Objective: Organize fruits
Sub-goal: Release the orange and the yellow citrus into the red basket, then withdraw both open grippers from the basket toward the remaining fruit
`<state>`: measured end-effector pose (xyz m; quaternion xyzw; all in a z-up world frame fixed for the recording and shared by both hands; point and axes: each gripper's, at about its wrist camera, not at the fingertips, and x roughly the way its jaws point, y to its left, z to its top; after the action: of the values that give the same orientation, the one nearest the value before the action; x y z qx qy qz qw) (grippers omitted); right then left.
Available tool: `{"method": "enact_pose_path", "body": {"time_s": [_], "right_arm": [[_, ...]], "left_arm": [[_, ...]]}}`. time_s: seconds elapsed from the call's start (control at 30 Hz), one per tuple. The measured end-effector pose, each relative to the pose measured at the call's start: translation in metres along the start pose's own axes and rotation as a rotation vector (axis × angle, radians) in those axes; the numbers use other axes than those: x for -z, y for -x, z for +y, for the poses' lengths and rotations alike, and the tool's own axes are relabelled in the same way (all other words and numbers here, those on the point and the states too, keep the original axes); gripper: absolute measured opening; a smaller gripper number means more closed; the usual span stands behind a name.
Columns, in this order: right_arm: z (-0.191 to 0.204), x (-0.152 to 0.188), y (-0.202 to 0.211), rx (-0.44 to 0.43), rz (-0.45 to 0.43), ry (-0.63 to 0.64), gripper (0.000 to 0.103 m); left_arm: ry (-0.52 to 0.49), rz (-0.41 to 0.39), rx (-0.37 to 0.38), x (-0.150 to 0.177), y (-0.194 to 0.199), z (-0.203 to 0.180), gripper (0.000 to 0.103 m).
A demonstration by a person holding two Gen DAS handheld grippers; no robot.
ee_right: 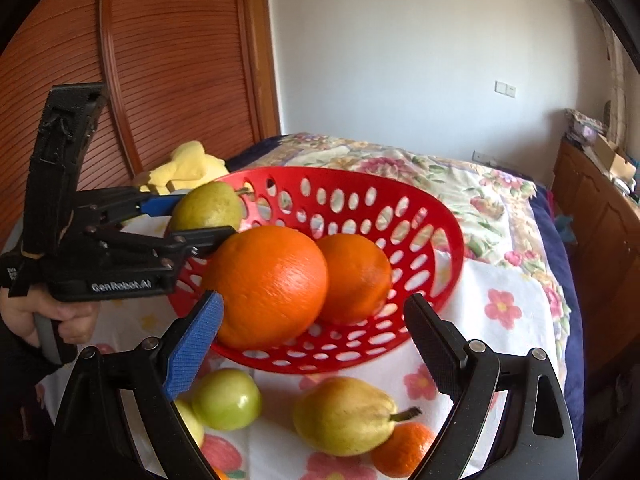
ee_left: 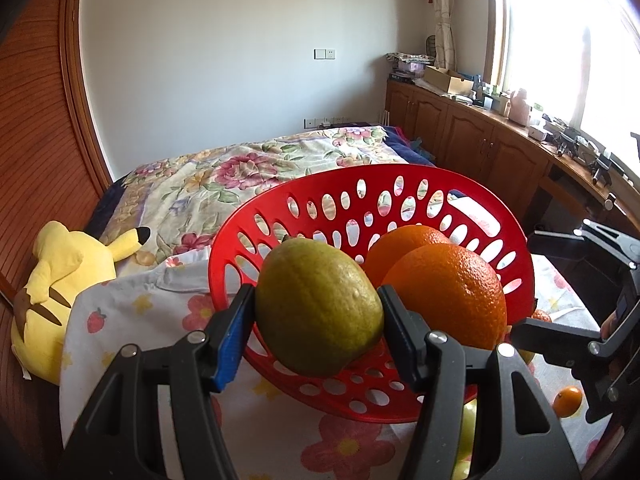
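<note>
In the left wrist view, the left gripper (ee_left: 316, 312) has its fingers clamped on a green pear (ee_left: 318, 306), held over the near rim of the red basket (ee_left: 360, 196), which sits on a floral cloth on the bed (ee_left: 224, 176). Two oranges (ee_left: 448, 296) lie inside. In the right wrist view, the right gripper (ee_right: 316, 344) has its fingers spread wide and holds nothing, with the near orange (ee_right: 268, 288) just ahead. On the cloth before the basket lie a green apple (ee_right: 226, 398), a second pear (ee_right: 344, 416) and a small mandarin (ee_right: 404, 448).
</note>
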<state>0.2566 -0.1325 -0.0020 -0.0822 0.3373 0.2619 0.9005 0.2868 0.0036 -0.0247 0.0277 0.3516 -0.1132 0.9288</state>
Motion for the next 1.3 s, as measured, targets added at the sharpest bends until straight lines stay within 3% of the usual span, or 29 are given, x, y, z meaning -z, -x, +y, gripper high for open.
{"method": "enact_pose_path", "body": {"time_s": [0.13,0.4,0.6,0.93,1.3], "right_arm": [[-0.007,0.006,0.002,-0.001,0.002,-0.028,0.093],[-0.009,0.009,0.007,-0.002,-0.004,-0.042,0.093],[-0.011,0.012,0.018,0.001,-0.025,-0.054,0.093],[-0.008,0.038,0.043,0.046,-0.04,-0.094,0.093],[-0.001,0.095,0.071,0.107,-0.021,-0.139,0.093]], "left_arm": [[0.014,0.007,-0.001,-0.004,-0.001,0.001,0.061],[-0.005,-0.065,-0.014,-0.019,0.021,-0.002,0.062],[0.004,-0.091,0.008,-0.012,0.041,-0.005,0.062],[-0.003,-0.111,0.049,0.035,0.078,-0.021,0.062],[0.007,-0.083,0.082,0.099,0.089,-0.037,0.062]]}}
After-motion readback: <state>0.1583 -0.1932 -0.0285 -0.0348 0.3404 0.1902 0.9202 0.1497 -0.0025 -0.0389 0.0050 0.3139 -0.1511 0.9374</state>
